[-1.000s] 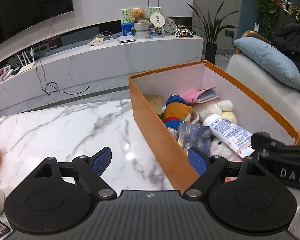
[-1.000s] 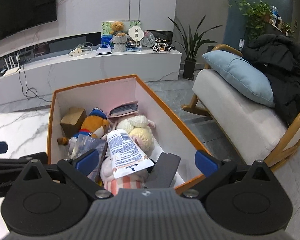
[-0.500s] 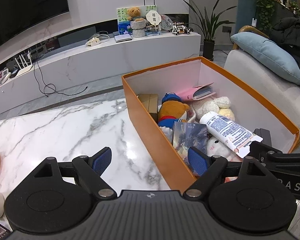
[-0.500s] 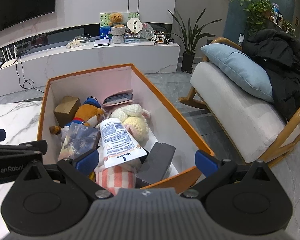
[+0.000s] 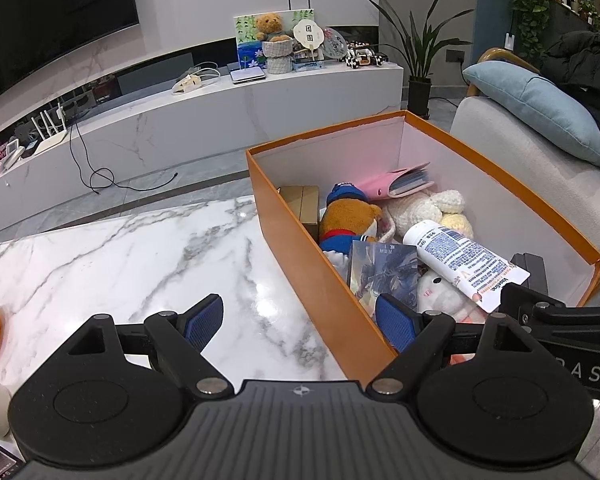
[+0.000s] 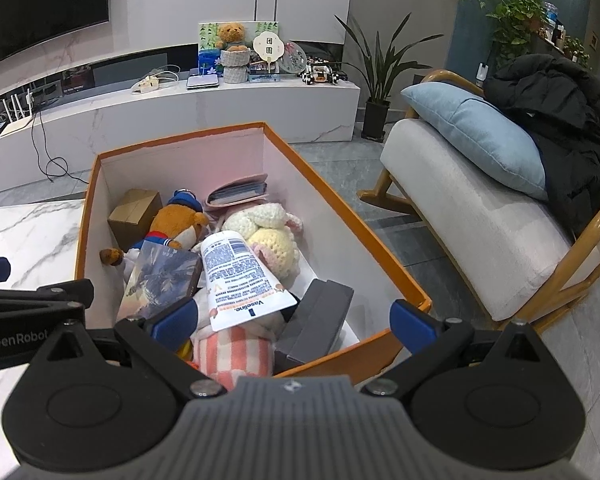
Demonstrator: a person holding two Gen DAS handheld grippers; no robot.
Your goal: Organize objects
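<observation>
Two grippers up front, both spread wide with nothing between the blue pads. Left gripper (image 5: 300,320) straddles the near-left wall of the orange box (image 5: 296,236), one finger over the marble table (image 5: 140,248) and the other over the box. Right gripper (image 6: 294,316) hangs over the near end of the box, its left pad above the contents and its right pad outside the near-right rim.

Inside the box, nearest to the cameras: a pink-and-white striped cloth (image 6: 232,352) and a dark grey case (image 6: 320,320) leaning on the right wall. On top of the pile lies a white Vaseline tube (image 6: 240,276), crimped end toward the cameras, next to a dark picture card (image 6: 160,280). Behind that, a cream crochet bunny (image 6: 268,236) and an orange plush with a blue cap (image 6: 176,220). At the far end sit a small cardboard box (image 6: 134,210) and a pink wallet (image 6: 236,192) against the back wall.

Further off: an armchair with a blue cushion (image 6: 480,136) on the right, and a long white TV console (image 5: 204,116) with a teddy bear (image 5: 270,26) on it.
</observation>
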